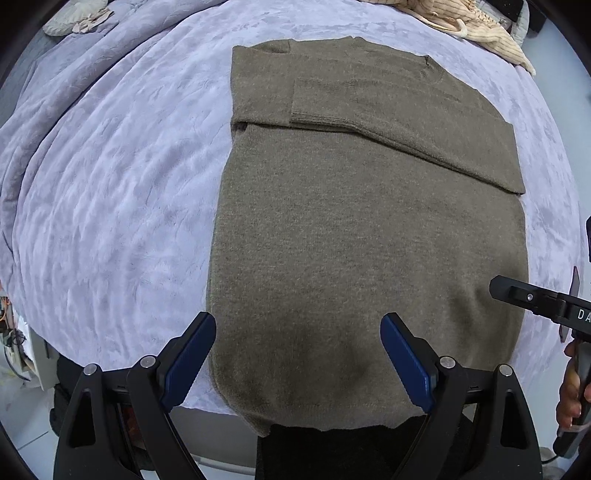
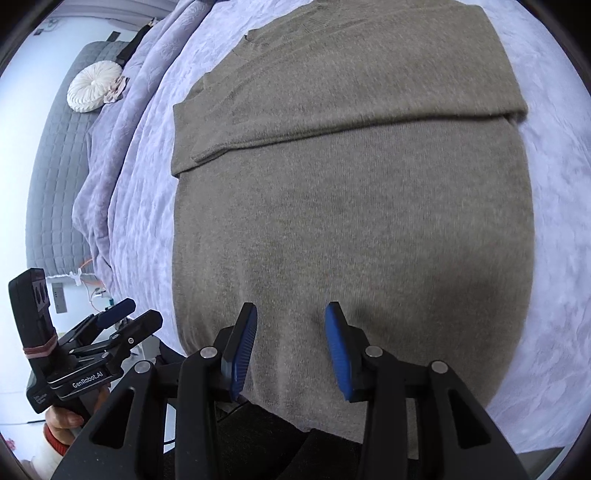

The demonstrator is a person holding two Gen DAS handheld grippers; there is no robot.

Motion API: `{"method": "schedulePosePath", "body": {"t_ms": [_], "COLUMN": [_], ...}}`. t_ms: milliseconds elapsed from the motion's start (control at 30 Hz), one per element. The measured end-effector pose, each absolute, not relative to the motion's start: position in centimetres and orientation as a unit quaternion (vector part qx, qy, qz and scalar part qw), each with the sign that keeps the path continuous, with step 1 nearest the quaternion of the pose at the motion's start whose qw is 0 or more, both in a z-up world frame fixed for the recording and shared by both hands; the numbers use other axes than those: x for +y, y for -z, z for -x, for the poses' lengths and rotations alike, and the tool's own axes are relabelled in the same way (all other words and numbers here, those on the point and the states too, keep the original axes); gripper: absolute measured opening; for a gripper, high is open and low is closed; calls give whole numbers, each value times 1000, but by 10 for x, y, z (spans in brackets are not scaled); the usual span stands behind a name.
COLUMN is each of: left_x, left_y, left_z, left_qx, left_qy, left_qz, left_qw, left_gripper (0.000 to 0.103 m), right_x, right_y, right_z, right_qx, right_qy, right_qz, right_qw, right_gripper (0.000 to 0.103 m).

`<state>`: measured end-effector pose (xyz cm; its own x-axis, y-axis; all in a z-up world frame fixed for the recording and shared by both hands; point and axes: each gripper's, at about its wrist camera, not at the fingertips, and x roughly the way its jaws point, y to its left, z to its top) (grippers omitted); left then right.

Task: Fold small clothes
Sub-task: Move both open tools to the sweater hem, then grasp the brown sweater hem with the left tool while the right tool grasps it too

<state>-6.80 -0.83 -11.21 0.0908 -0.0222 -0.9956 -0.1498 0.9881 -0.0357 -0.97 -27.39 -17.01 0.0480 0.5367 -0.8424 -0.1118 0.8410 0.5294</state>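
From the left wrist: left gripper [image 1: 298, 325] hovering low over the near hem of the olive knit sweater [image 1: 362, 236], jaws spread wide, nothing between them. Sweater flat on a lilac plush blanket [image 1: 110, 192], both sleeves folded across the chest. Beyond the sweater, a cream ribbed garment [image 1: 476, 26].

From the right wrist: right gripper [image 2: 291, 321] above the same hem, jaws parted about halfway and empty, perhaps brushing the knit. Left of the sweater, a white round cushion [image 2: 94, 90].

A lavender bedspread [image 1: 110, 184] is covering the bed, wrinkling along its side. A round white cushion [image 2: 94, 90] is resting on grey quilted bedding [image 2: 59, 177] beyond.
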Motion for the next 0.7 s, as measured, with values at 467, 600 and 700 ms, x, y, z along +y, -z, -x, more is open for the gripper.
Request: {"method": "schedulePosePath", "body": {"t_ms": [467,600,700], "left_x": [46,45,37], "left_y": [170,192,204], "left_z": [156,171,178], "left_qx": [699,709,714], "left_qy": [32,72,102], "left_qz": [96,115,120], "left_qw": [708,693,682], "left_gripper": [91,91,91], "right_x": [-312,-339,-353], "right_y": [217,232,240], "right_z": [116,144,159], "right_qx": [673,683,686], "right_qy": [-135,-106,-92], "right_qz": [-190,-186,-173], "right_qw": [702,698,701], "right_gripper": [42,45,49]}}
